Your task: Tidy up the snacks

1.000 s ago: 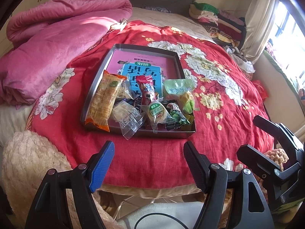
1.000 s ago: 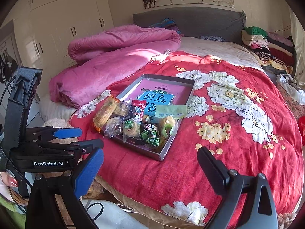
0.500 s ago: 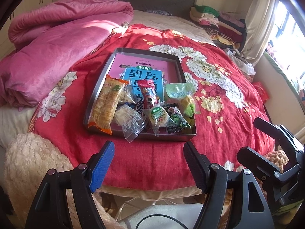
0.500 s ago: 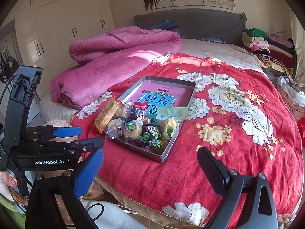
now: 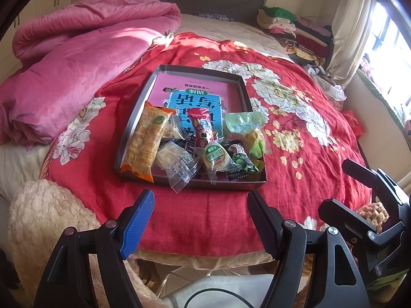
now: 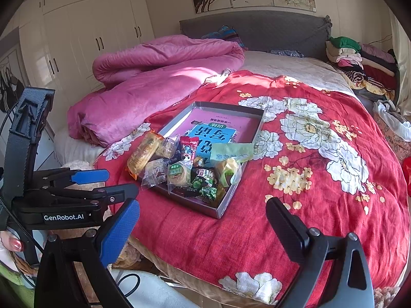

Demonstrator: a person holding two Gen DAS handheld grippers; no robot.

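A grey cardboard box lid (image 5: pixel 133 125) (image 6: pixel 253 131) lies on the red flowered bedspread, with a pink book inside. Several snacks are heaped at its near end: a long orange biscuit pack (image 5: pixel 147 141) (image 6: pixel 143 151), a red stick pack (image 5: pixel 203 127) (image 6: pixel 187 150), a round cake in clear wrap (image 5: pixel 215 156) (image 6: pixel 178 174), a green pea bag (image 5: pixel 241 160) (image 6: pixel 206 182) and a pale green pouch (image 5: pixel 244 123) (image 6: pixel 231 151). My left gripper (image 5: pixel 200 217) (image 6: pixel 105 182) hangs open short of the box, nothing between its fingers. My right gripper (image 6: pixel 203 222) (image 5: pixel 339 182) is open too, empty.
A rolled pink quilt (image 5: pixel 77 59) (image 6: pixel 154 77) fills the bed's left side. Folded clothes (image 5: pixel 290 30) (image 6: pixel 359 61) are stacked at the far right. A cream fluffy blanket (image 5: pixel 46 220) hangs at the near left edge. White wardrobes (image 6: pixel 84 41) stand at left.
Both views have tilted up slightly, so the box sits a little lower in frame. Both grippers keep the same opening, and the snacks lie as before.
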